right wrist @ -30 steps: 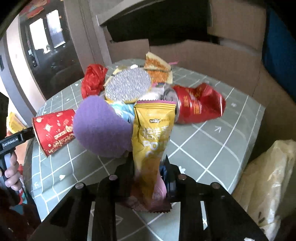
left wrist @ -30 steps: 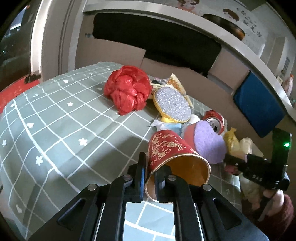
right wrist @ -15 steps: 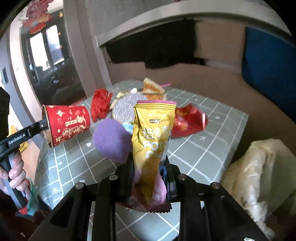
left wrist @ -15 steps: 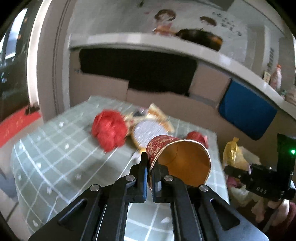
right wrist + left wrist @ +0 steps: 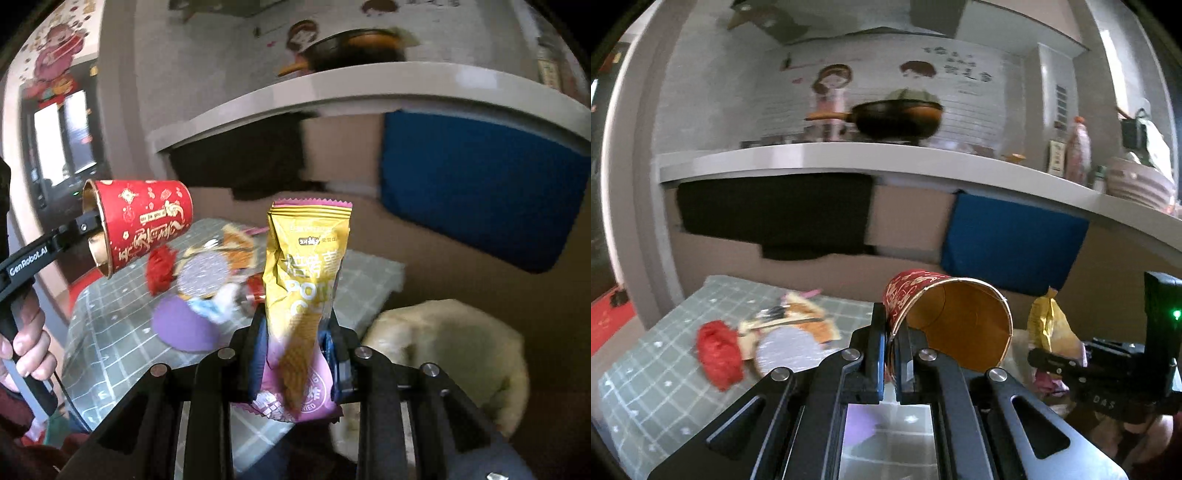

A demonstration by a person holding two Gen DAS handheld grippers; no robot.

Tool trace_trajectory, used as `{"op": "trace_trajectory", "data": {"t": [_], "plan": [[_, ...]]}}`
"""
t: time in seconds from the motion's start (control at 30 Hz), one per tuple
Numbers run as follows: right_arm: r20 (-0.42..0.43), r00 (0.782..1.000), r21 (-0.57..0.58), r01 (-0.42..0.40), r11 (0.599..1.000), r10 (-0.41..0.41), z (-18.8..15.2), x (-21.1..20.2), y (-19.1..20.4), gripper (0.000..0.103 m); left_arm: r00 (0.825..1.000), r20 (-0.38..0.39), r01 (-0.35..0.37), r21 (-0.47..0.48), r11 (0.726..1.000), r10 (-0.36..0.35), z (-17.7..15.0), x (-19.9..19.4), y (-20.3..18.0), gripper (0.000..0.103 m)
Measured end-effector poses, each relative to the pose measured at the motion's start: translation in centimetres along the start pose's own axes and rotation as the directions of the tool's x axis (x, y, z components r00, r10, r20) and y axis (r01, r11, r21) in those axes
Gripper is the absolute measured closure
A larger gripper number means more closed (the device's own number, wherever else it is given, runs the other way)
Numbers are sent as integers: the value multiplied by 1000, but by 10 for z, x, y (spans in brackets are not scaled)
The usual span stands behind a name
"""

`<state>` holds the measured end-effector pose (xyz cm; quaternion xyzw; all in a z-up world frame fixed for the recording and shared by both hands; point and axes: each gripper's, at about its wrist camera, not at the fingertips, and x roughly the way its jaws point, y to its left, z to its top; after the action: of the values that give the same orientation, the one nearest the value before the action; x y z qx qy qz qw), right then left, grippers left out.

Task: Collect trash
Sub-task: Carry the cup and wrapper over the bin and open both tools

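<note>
Between the left tool [image 5: 893, 338] fingers: red cup's [image 5: 945, 321] rim.

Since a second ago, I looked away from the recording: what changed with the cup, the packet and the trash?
Both grippers rose off the table. The left gripper lifted the red paper cup clear of the pile; the right gripper raised the yellow snack packet. Both grips are unchanged. The red plastic bag and silver disc stayed put.

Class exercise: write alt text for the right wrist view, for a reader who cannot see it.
The right claw grips an upright yellow snack packet above a green checked table strewn with trash. At left, the left claw holds a red paper cup sideways by its rim.
</note>
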<state>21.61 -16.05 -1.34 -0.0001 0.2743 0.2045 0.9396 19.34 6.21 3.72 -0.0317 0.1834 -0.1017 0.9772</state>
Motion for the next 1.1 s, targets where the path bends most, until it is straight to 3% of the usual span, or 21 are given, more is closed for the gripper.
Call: {"op": "trace_trajectory", "data": {"t": [0.23,0.43,0.57,0.83,1.1], "plan": [[44,994,68,99,993,-102,0,-34,-54,78,994,-46,102,35,994,-100,-1,28,-58,100],[60,981,107,177,978,-184,-7,-49,-82,78,974,-101,208,32,978,-204,-14,59,-92,100],[41,978,143,195,970,-203,-15,-46,-103,78,951,-161,269,16,963,-263,-30,87,-110,100],[-23,977,200,213,956,-213,-26,-18,-138,78,904,-309,305,-15,952,-294,-64,147,-136,100],[-95,976,257,213,943,-194,-41,13,-168,77,863,-390,329,-50,943,-322,-83,182,-145,100]]}}
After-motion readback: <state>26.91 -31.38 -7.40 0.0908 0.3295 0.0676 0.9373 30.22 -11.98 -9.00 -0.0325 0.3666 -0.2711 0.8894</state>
